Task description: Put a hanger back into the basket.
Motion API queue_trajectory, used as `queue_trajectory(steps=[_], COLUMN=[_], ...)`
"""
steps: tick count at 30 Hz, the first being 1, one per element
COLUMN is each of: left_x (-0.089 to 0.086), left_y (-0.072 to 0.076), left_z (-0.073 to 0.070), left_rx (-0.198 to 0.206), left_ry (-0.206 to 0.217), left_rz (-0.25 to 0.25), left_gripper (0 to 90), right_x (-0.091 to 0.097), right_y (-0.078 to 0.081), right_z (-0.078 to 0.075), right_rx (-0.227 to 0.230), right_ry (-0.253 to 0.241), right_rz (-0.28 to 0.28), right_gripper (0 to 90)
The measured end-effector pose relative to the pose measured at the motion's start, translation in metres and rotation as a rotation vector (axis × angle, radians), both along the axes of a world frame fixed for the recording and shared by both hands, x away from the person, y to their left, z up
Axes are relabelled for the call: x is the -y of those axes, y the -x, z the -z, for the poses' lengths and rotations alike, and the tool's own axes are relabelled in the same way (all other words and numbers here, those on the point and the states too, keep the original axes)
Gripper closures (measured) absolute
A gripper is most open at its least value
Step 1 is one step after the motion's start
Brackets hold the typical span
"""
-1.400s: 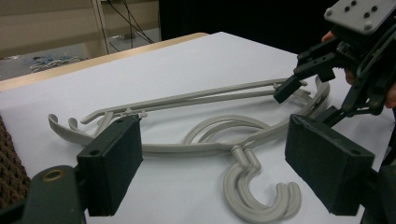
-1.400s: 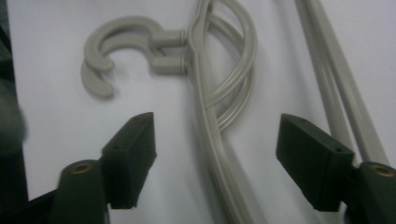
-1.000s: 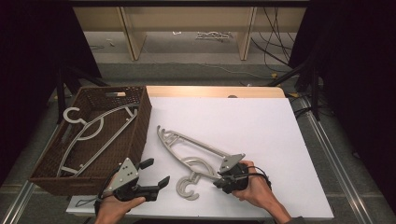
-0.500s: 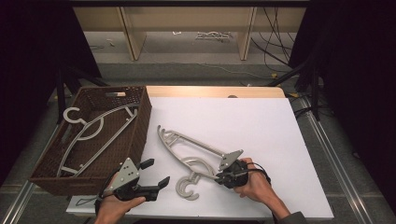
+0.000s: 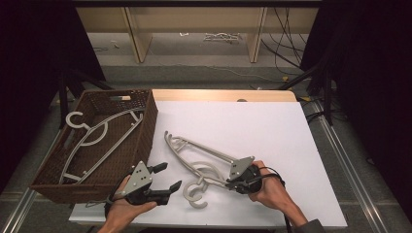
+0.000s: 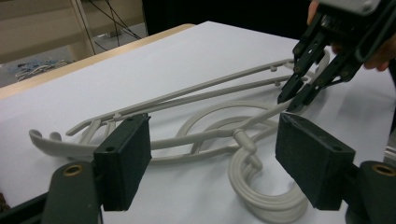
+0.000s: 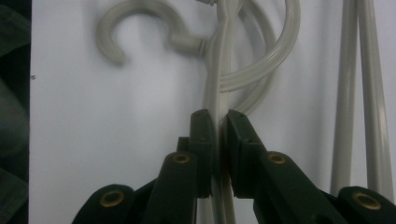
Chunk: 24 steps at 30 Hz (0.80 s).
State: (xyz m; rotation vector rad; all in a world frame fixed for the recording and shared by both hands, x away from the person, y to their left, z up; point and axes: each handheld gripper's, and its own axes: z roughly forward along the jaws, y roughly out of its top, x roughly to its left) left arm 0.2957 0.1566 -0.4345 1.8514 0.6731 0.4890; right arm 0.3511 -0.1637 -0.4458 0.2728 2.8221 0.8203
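A grey plastic hanger [image 5: 206, 150] lies flat on the white table, its hook [image 6: 261, 200] toward the front edge. My right gripper [image 5: 229, 183] is shut on one thin arm of it just behind the hook; in the right gripper view the pads [image 7: 203, 140] press the arm [image 7: 219, 70] from both sides. My left gripper [image 5: 170, 176] rests low on the table left of the hook. Its jaws have just been closing a little but still stand wide, with nothing between them. The left gripper view [image 6: 215, 140] looks across the hanger at the right gripper [image 6: 292, 100].
A brown wicker basket [image 5: 150, 116] stands at the table's left edge with another grey hanger [image 5: 97, 136] lying in it. The table's front edge runs just below both hands. Wooden shelf legs and cables lie on the floor beyond the far edge.
The right hand has shifted very slightly at the hanger. The hanger, the basket and the left gripper stay where they were.
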Motion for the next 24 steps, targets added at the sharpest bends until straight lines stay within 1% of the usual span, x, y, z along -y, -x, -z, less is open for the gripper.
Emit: queue_trajectory(steps=[1, 2, 3, 4, 6, 7, 8, 9, 10, 11, 12, 14, 16, 18, 19, 20, 21, 22, 23, 24], left_x=[0.002, 0.002, 0.003, 0.004, 0.008, 0.01, 0.013, 0.016, 0.019, 0.022, 0.025, 0.03, 0.035, 0.04, 0.043, 0.045, 0.046, 0.046, 0.046, 0.045], left_y=[-0.001, -0.003, -0.006, -0.009, -0.014, -0.016, -0.019, -0.022, -0.024, -0.027, -0.03, -0.036, -0.043, -0.048, -0.049, -0.051, -0.052, -0.053, -0.055, -0.056], left_z=[0.0, -0.001, -0.002, -0.003, -0.005, -0.005, -0.005, -0.004, -0.004, -0.003, -0.001, 0.001, 0.004, 0.005, 0.006, 0.007, 0.008, 0.01, 0.009, 0.01], left_rx=[0.0, 0.007, 0.027, 0.037, 0.035, 0.032, 0.041, 0.041, 0.048, 0.045, 0.026, 0.047, 0.044, 0.061, 0.064, 0.061, 0.054, 0.052, 0.055, 0.062], left_ry=[-0.005, -0.019, -0.04, -0.066, -0.113, -0.127, -0.158, -0.193, -0.248, -0.283, -0.32, -0.385, -0.424, -0.461, -0.483, -0.499, -0.509, -0.515, -0.53, -0.534], left_rz=[-0.001, 0.004, 0.006, 0.005, 0.004, -0.003, -0.004, -0.003, 0.009, 0.011, 0.024, 0.037, 0.055, 0.068, 0.078, 0.1, 0.121, 0.13, 0.136, 0.138], left_gripper=[26.6, 27.0, 27.9, 28.6, 29.2, 30.2, 31.3, 32.6, 34.1, 34.4, 34.4, 35.8, 35.6, 35.8, 36.6, 37.1, 37.5, 37.9, 38.4, 38.6], right_x=[0.0, 0.001, 0.002, 0.002, 0.003, 0.003, 0.003, 0.003, 0.003, 0.004, 0.003, 0.004, 0.005, 0.005, 0.005, 0.005, 0.006, 0.006, 0.006, 0.007], right_y=[0.0, 0.001, 0.001, 0.001, 0.001, 0.002, 0.002, 0.003, 0.003, 0.004, 0.004, 0.006, 0.007, 0.008, 0.009, 0.009, 0.01, 0.01, 0.011, 0.012], right_z=[-0.001, -0.003, -0.003, -0.004, -0.006, -0.007, -0.009, -0.01, -0.011, -0.012, -0.013, -0.016, -0.019, -0.022, -0.023, -0.023, -0.024, -0.025, -0.025, -0.026], right_rx=[0.004, 0.015, 0.018, 0.02, 0.034, 0.041, 0.048, 0.048, 0.055, 0.058, 0.07, 0.075, 0.078, 0.091, 0.094, 0.104, 0.095, 0.101, 0.103, 0.103], right_ry=[-0.001, 0.002, 0.006, 0.008, 0.008, 0.007, 0.005, 0.008, 0.01, 0.011, 0.01, 0.01, 0.009, 0.008, 0.01, 0.009, 0.007, 0.006, 0.001, 0.002], right_rz=[-0.002, -0.003, -0.006, -0.008, -0.012, -0.015, -0.016, -0.019, -0.02, -0.022, -0.021, -0.028, -0.041, -0.046, -0.047, -0.047, -0.051, -0.05, -0.051, -0.051], right_gripper=[82.2, 82.3, 82.3, 82.3, 82.3, 82.3, 82.3, 82.3, 82.4, 82.4, 82.4, 82.4, 82.5, 82.5, 82.5, 82.5, 82.5, 82.4, 82.5, 82.5])
